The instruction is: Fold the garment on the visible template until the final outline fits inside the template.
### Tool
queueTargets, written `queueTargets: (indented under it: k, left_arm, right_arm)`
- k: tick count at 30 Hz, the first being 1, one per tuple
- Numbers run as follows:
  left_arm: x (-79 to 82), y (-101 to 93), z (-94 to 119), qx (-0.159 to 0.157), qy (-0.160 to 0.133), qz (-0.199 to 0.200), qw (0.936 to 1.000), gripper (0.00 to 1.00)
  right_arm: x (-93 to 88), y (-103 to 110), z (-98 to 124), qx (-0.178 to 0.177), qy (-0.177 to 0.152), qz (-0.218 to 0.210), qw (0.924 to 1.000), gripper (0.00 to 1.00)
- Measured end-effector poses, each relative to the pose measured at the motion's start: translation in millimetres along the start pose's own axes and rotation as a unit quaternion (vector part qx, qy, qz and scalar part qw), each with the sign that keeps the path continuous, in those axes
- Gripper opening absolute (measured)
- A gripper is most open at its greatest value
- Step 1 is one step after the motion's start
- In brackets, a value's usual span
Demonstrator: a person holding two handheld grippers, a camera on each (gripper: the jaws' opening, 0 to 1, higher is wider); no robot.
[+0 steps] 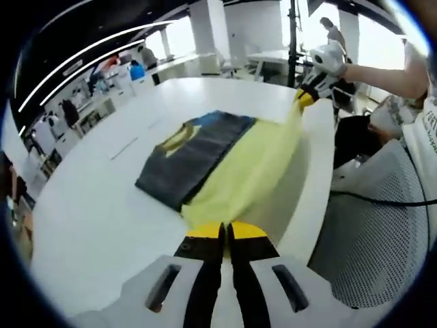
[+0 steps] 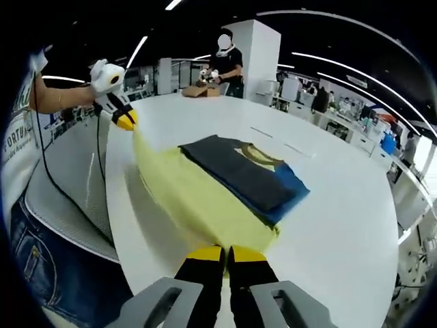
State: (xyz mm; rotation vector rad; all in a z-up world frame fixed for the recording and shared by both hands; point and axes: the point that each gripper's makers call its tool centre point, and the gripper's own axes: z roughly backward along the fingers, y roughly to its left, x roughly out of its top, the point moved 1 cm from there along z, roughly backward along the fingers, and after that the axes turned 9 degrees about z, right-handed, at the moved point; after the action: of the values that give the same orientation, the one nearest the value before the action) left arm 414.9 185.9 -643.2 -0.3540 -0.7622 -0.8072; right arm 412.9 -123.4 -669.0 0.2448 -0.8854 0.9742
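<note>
A garment lies on the white table (image 1: 95, 205). Its dark grey folded part (image 1: 194, 157) has a yellow neckline and a blue strip (image 1: 205, 121) at its far edge. A yellow panel (image 1: 259, 167) is stretched off the table edge between both grippers. My left gripper (image 1: 226, 231) is shut on one yellow corner. My right gripper (image 1: 305, 100), held by a hand, pinches the other corner. In the right gripper view, the right gripper (image 2: 226, 254) is shut on the yellow cloth (image 2: 191, 195) beside the dark part (image 2: 242, 171), and the left gripper (image 2: 125, 121) holds the far corner. I cannot tell which layer is the template.
A white mesh chair (image 1: 382, 232) and a black cable (image 1: 382, 200) sit beside the table edge. The person's jeans (image 2: 48, 266) are close on the left. Another person (image 2: 225, 61) stands at boxes beyond the table (image 2: 341, 232). Desks and shelves fill the background.
</note>
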Motion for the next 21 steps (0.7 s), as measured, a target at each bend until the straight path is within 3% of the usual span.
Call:
queueTargets:
  k: [7, 11, 14, 21]
  left_arm:
    - [15.0, 16.8, -1.6, 0.015, -0.016, 0.001, 0.9998, 0.00]
    - [23.5, 27.4, -1.9, 0.032, -0.015, -0.024, 0.9991, 0.00]
    - [33.1, 37.5, -2.7, 0.037, -0.024, -0.007, 0.9990, 0.00]
    - [42.3, 48.4, -8.1, 0.043, -0.028, -0.012, 0.9986, 0.00]
  right_arm:
    - [14.2, -16.2, -3.8, -0.012, -0.009, 0.011, 0.9998, 0.00]
    - [21.8, -23.8, -6.7, -0.019, -0.016, 0.015, 0.9996, 0.00]
    - [28.3, -31.9, -10.0, -0.033, -0.019, 0.021, 0.9991, 0.00]
    - [39.7, -49.7, -11.9, -0.053, -0.028, 0.027, 0.9979, 0.00]
